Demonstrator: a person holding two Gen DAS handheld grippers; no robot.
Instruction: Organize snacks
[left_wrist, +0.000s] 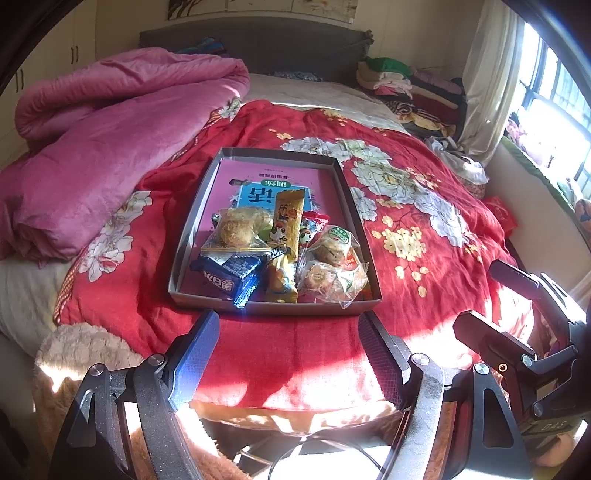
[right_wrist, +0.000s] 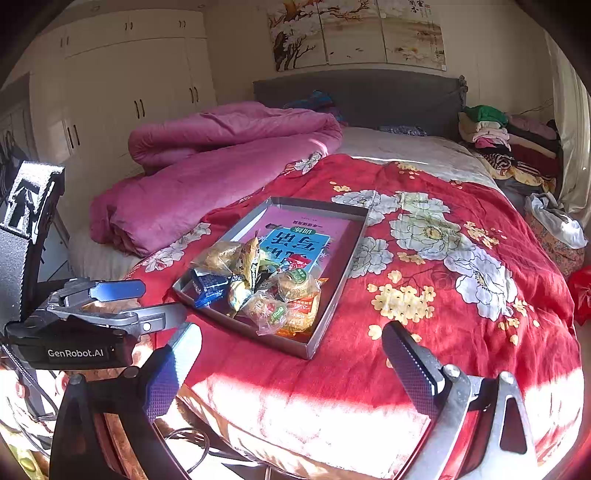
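Both the left gripper (left_wrist: 284, 339) and right gripper (right_wrist: 291, 354) hover with jaws spread wide and nothing between them, just short of the grey tray (left_wrist: 192, 236). The wrapped snacks (left_wrist: 280, 251) lie heaped in the tray's near end, on the red floral quilt (left_wrist: 406, 229).

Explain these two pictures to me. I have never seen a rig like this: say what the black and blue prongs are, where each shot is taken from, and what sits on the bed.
No robot here: a person holds a pair of tongs in each hand, each with a wide-angle camera looking along its two prongs. One picture looks out from the left tongs, the other from the right tongs. Each also catches the other tool at its edge. Both tongs are open and hold nothing. On the red flowered quilt lies a shallow grey box with wrapped snacks piled at its near end: a blue packet, a long yellow packet and clear-wrapped pastries. A pink quilt is bunched beside it.
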